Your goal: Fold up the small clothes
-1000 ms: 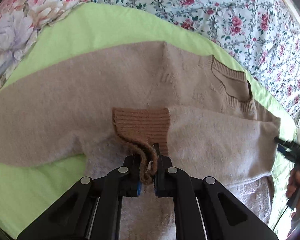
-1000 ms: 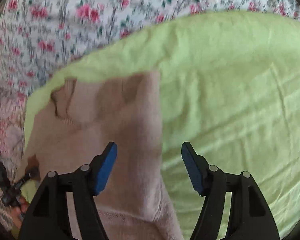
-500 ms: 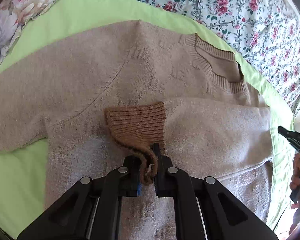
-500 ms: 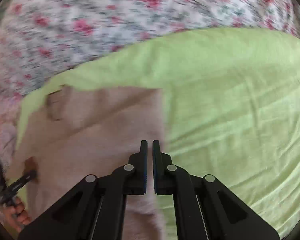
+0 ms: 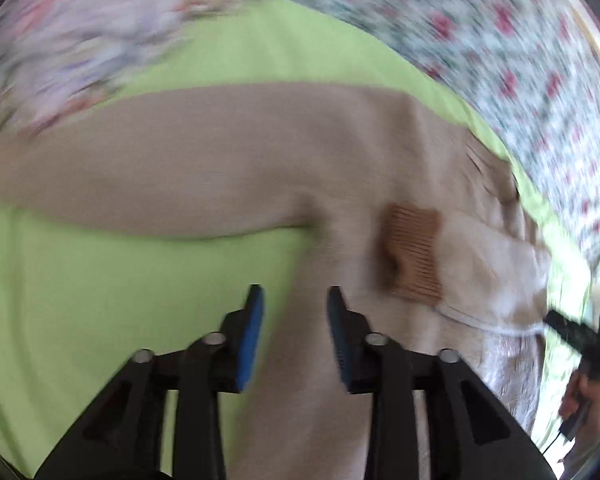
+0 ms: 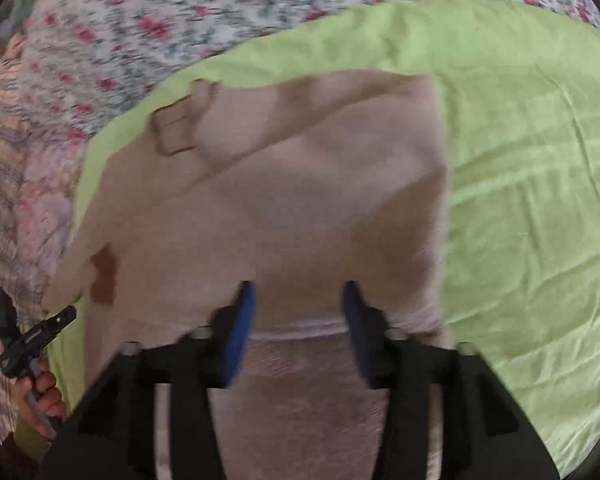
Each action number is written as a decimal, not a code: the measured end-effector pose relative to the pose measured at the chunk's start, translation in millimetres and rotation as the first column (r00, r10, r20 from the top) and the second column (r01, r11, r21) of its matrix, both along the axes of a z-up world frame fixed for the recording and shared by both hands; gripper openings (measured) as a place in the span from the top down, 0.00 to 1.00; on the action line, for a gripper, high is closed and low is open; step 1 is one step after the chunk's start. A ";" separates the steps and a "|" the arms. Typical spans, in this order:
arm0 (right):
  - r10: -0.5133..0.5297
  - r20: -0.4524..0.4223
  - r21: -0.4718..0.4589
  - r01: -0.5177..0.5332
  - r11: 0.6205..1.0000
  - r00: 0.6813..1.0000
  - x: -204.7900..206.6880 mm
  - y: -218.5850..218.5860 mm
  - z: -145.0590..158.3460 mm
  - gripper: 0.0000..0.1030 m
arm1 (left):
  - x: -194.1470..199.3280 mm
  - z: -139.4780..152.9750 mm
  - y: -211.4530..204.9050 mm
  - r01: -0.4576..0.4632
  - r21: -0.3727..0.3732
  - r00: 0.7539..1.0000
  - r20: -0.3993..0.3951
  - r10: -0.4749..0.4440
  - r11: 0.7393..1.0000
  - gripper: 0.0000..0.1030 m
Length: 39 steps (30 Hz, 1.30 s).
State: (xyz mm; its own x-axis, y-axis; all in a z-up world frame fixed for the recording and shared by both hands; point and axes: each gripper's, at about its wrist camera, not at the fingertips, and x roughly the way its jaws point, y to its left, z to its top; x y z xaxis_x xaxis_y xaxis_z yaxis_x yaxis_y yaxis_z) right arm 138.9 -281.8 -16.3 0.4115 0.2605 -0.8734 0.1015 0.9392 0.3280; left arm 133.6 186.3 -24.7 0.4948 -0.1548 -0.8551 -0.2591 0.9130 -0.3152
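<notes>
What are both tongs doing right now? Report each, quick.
Left tongs: open, empty, over the edge of the beige knitted sweater.
Right tongs: open, empty, above the same sweater.

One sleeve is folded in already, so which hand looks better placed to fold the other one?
Probably the left. Its open tool hovers at the sweater edge, beside the sleeve spread flat on the green sheet. The right tool, also open, hangs over the folded side.
</notes>
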 end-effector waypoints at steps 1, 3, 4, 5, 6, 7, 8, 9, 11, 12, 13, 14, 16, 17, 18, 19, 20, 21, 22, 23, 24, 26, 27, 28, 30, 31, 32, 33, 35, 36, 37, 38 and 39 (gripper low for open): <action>0.027 0.006 0.012 -0.028 1.000 1.000 -4.0 17.8 1.7 0.47 | -7.4 0.7 14.8 -0.043 -0.007 0.999 0.001 0.043 0.999 0.51; 0.074 -0.004 0.037 -0.074 0.997 0.997 -3.8 46.4 -0.8 0.47 | -24.1 0.2 52.1 -0.147 -0.030 0.989 0.003 0.147 0.989 0.39; 0.097 -0.017 0.045 -0.096 0.994 0.995 -3.6 59.1 -3.6 0.47 | -30.9 -1.2 71.3 -0.200 -0.047 0.980 0.003 0.201 0.979 0.39; 0.118 -0.029 0.049 -0.116 0.992 0.993 -2.3 71.9 -6.9 0.47 | -36.2 -2.6 87.8 -0.242 -0.068 0.970 0.003 0.243 0.968 0.38; 0.137 -0.036 0.055 -0.135 0.989 0.990 -4.5 82.3 -8.9 0.47 | -43.3 -5.4 111.5 -0.304 -0.103 0.952 0.003 0.306 0.947 0.35; 0.155 -0.042 0.060 -0.152 0.987 0.987 -7.9 89.2 -10.7 0.47 | -48.0 -8.0 128.8 -0.350 -0.129 0.935 0.005 0.353 0.928 0.33; 0.171 -0.048 0.065 -0.168 0.984 0.984 -5.8 100.5 -13.2 0.47 | -52.5 -10.6 147.9 -0.395 -0.158 0.916 0.007 0.401 0.905 0.32; 0.184 -0.053 0.068 -0.180 0.981 0.982 -5.7 104.0 -15.7 0.47 | -55.4 -13.5 168.5 -0.438 -0.186 0.894 0.009 0.447 0.880 0.30; 0.207 -0.067 0.076 -0.202 0.976 0.976 1.1 120.6 -19.6 0.47 | -57.4 -19.7 203.9 -0.500 -0.238 0.857 0.007 0.516 0.833 0.29; 0.216 -0.072 0.080 -0.210 0.974 0.974 0.8 123.2 -20.3 0.47 | -57.5 -23.1 223.9 -0.526 -0.275 0.835 0.012 0.550 0.805 0.29; 0.223 -0.078 0.080 -0.217 0.973 0.972 2.1 128.5 -21.0 0.47 | -57.1 -25.6 240.2 -0.542 -0.302 0.819 0.018 0.573 0.784 0.28; 0.231 -0.084 0.079 -0.225 0.971 0.969 1.7 134.6 -21.3 0.47 | -55.6 -28.4 258.1 -0.560 -0.333 0.800 0.023 0.600 0.759 0.27; 0.240 -0.093 0.078 -0.233 0.969 0.966 0.9 139.8 -21.2 0.47 | -51.2 -32.6 281.3 -0.577 -0.365 0.777 0.030 0.629 0.731 0.27; 0.245 -0.096 0.074 -0.238 0.968 0.965 -1.2 141.1 -20.2 0.47 | -47.5 -33.4 286.8 -0.583 -0.363 0.771 0.034 0.636 0.727 0.29; 0.252 -0.098 0.066 -0.246 0.967 0.963 -2.1 144.4 -19.2 0.47 | -43.7 -31.4 292.6 -0.587 -0.348 0.767 0.053 0.640 0.731 0.45; 0.259 -0.098 0.062 -0.254 0.965 0.961 -1.2 145.3 -18.2 0.47 | -41.0 -28.0 296.1 -0.577 -0.336 0.772 0.075 0.631 0.745 0.61; 0.264 -0.095 0.059 -0.259 0.964 0.960 -1.7 147.3 -16.8 0.47 | -37.4 -23.1 297.1 -0.558 -0.321 0.787 0.087 0.611 0.765 0.89; 0.264 -0.091 0.057 -0.259 0.964 0.960 -1.9 148.0 -15.6 0.47 | -37.6 -16.4 292.6 -0.550 -0.299 0.794 0.104 0.599 0.780 0.91; 0.260 -0.086 0.050 -0.257 0.965 0.962 -3.0 147.5 -14.0 0.47 | -36.5 -7.7 284.7 -0.543 -0.268 0.799 0.128 0.588 0.796 0.91; 0.255 -0.083 0.046 -0.252 0.967 0.963 -2.7 147.7 -13.3 0.47 | -36.1 2.3 276.7 -0.527 -0.241 0.809 0.154 0.568 0.815 0.92; 0.249 -0.081 0.047 -0.246 0.968 0.965 -3.4 145.8 -12.6 0.47 | -38.8 13.3 268.0 -0.507 -0.217 0.819 0.179 0.545 0.834 0.93; 0.232 -0.074 0.052 -0.228 0.972 0.970 -4.7 139.0 -11.0 0.47 | -42.0 34.5 247.1 -0.463 -0.180 0.840 0.224 0.495 0.868 0.93; 0.221 -0.069 0.049 -0.218 0.975 0.973 -6.2 134.4 -10.0 0.47 | -41.1 46.8 229.7 -0.431 -0.159 0.853 0.249 0.458 0.888 0.93; 0.214 -0.066 0.046 -0.211 0.976 0.975 -7.3 131.1 -9.2 0.47 | -38.2 56.0 215.1 -0.402 -0.144 0.865 0.264 0.427 0.904 0.93; 0.185 -0.055 0.046 -0.183 0.982 0.981 -10.4 120.2 -6.2 0.47 | -28.8 75.7 174.5 -0.318 -0.110 0.895 0.293 0.336 0.942 0.93; 0.170 -0.052 0.049 -0.167 0.985 0.984 -12.5 114.4 -4.7 0.47 | -23.8 82.6 154.4 -0.274 -0.098 0.906 0.307 0.291 0.957 0.93; 0.150 -0.047 0.050 -0.148 0.988 0.988 -15.6 107.2 -3.0 0.47 | -18.0 91.0 126.7 -0.216 -0.076 0.918 0.324 0.229 0.973 0.93; 0.134 -0.042 0.051 -0.132 0.990 0.990 -18.7 101.0 -1.0 0.47 | -12.2 95.1 105.5 -0.174 -0.070 0.925 0.332 0.187 0.982 0.93; 0.096 -0.031 0.051 -0.094 0.994 0.995 -27.2 86.5 2.7 0.47 | 3.0 101.1 56.7 -0.071 -0.074 0.935 0.341 0.092 0.995 0.93; 0.082 -0.028 0.050 -0.081 0.995 0.996 -30.6 81.2 4.2 0.47 | 11.8 102.1 24.2 -0.008 -0.068 0.939 0.344 0.030 0.998 0.93; 0.061 -0.024 0.048 -0.060 0.997 0.998 -35.5 75.0 5.8 0.47 | 20.2 101.2 -2.0 0.045 -0.057 0.939 0.343 -0.023 0.997 0.93; 0.037 -0.020 0.047 -0.036 0.998 0.999 -40.9 67.0 7.5 0.47 | 29.7 98.9 -29.8 0.094 -0.045 0.939 0.336 -0.073 0.995 0.93; 0.015 -0.018 0.047 -0.014 0.999 1.000 -46.5 60.2 8.8 0.47 | 38.3 94.6 -60.3 0.143 -0.035 0.938 0.324 -0.124 0.989 0.93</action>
State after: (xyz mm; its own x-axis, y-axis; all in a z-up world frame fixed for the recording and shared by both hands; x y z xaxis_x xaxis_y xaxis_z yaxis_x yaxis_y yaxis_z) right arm 92.4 -221.6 -7.5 0.3917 0.3074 -0.8672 0.0941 0.9242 0.3702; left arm 171.9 126.0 70.0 0.7124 -0.2825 -0.6424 -0.0128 0.9100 -0.4144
